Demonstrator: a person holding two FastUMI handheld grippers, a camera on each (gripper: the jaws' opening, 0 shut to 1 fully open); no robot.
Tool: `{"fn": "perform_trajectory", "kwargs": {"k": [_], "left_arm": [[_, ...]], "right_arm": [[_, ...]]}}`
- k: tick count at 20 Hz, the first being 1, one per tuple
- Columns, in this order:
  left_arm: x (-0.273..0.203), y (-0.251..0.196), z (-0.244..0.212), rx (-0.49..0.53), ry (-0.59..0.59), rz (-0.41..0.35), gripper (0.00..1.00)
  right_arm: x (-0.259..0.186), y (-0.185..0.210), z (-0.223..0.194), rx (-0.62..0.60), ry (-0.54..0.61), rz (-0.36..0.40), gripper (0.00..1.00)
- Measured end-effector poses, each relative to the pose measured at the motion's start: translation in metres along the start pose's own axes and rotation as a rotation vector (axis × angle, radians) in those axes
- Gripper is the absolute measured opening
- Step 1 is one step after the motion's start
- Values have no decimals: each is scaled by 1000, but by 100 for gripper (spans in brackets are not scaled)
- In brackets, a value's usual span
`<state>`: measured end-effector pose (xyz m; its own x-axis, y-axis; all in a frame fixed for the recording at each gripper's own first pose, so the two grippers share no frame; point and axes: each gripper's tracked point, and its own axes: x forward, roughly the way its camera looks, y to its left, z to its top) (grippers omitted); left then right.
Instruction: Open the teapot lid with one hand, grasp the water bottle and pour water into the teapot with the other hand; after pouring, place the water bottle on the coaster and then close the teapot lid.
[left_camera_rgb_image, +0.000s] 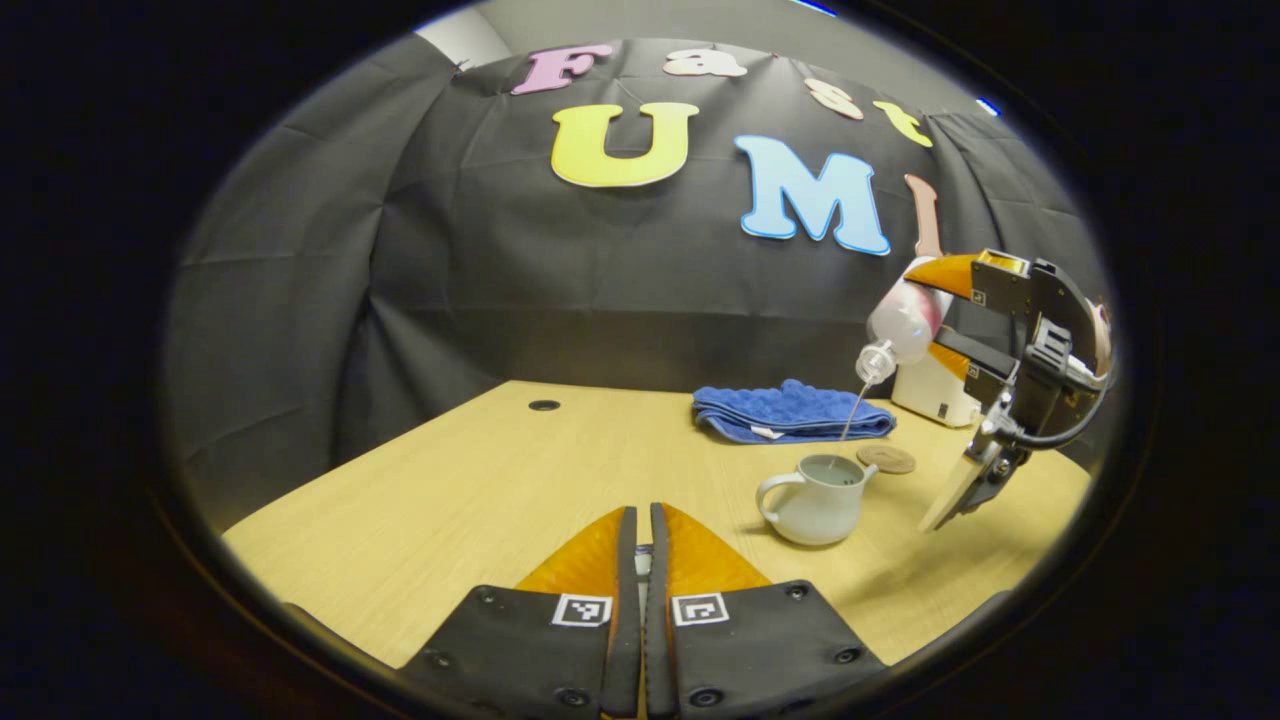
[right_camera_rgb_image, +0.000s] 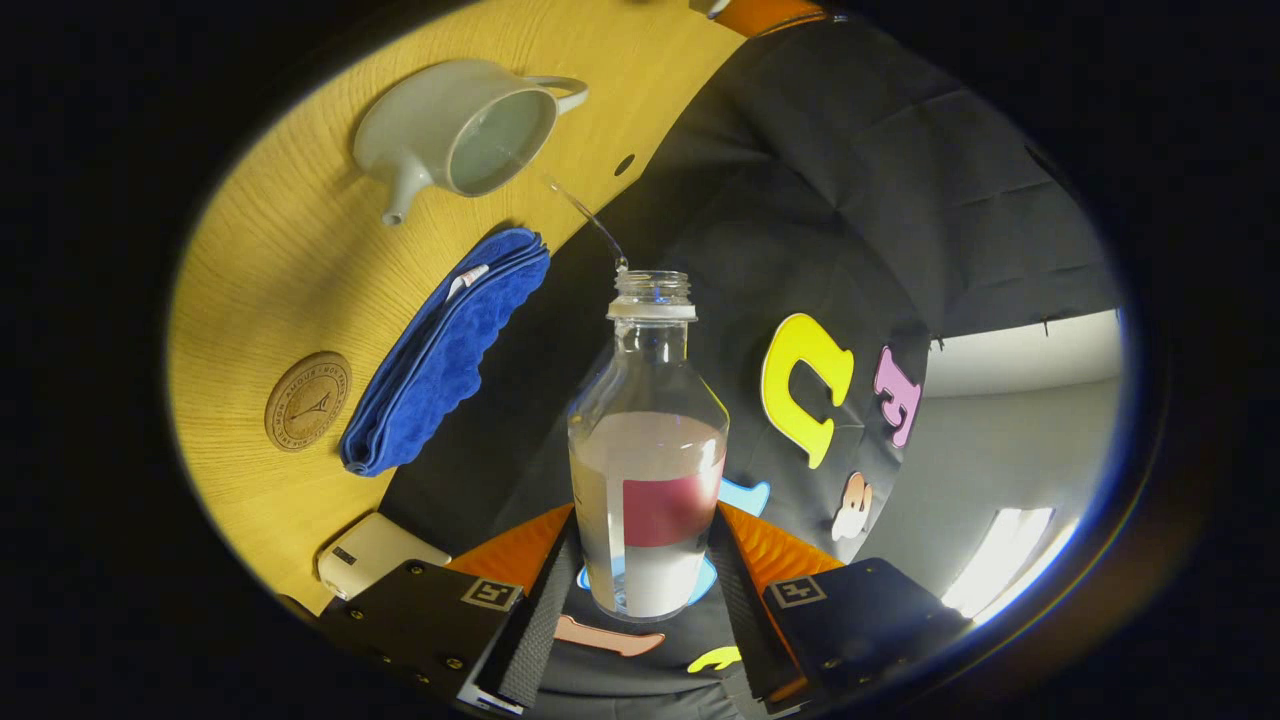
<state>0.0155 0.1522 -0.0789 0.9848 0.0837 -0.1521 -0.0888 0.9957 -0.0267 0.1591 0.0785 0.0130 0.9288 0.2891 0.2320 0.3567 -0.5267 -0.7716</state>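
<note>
Your right gripper (right_camera_rgb_image: 645, 590), jaws clamped on the tilted water bottle (right_camera_rgb_image: 648, 470), poured a thin stream toward the teapot (right_camera_rgb_image: 470, 130) at upper left; drifting could wet the worktop (right_camera_rgb_image: 280, 290). Your left gripper (left_camera_rgb_image: 640, 575) had its jaws nearly closed.

the left gripper view sits low over the pale wooden table (left_camera_rgb_image: 480, 480), level, facing the black cloth wall, with the white ceramic teapot (left_camera_rgb_image: 815, 497) near on its right. the right gripper view looks from above and is rolled hard over, so the table stands along its left side. both views share the teapot, the folded blue cloth (right_camera_rgb_image: 450, 350) and the round cork coaster (right_camera_rgb_image: 308, 400).
</note>
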Motion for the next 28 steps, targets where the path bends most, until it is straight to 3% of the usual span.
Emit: {"fn": "perform_trajectory", "kwargs": {"k": [10,11,17,28], "left_arm": [[1,1,0,5,3,3,9],[2,1,-1,5,3,2,9],[1,0,0,4,1,-2,8],[1,0,0,-1,0,-5,8]], "right_arm": [[1,-9,7,-120,-52,-51,72],[-1,-8,8,-133,-54,-55,75],[-2,-9,13,-160,-66,-67,72],[-5,-15,25,-204,-103,-119,75]]}}
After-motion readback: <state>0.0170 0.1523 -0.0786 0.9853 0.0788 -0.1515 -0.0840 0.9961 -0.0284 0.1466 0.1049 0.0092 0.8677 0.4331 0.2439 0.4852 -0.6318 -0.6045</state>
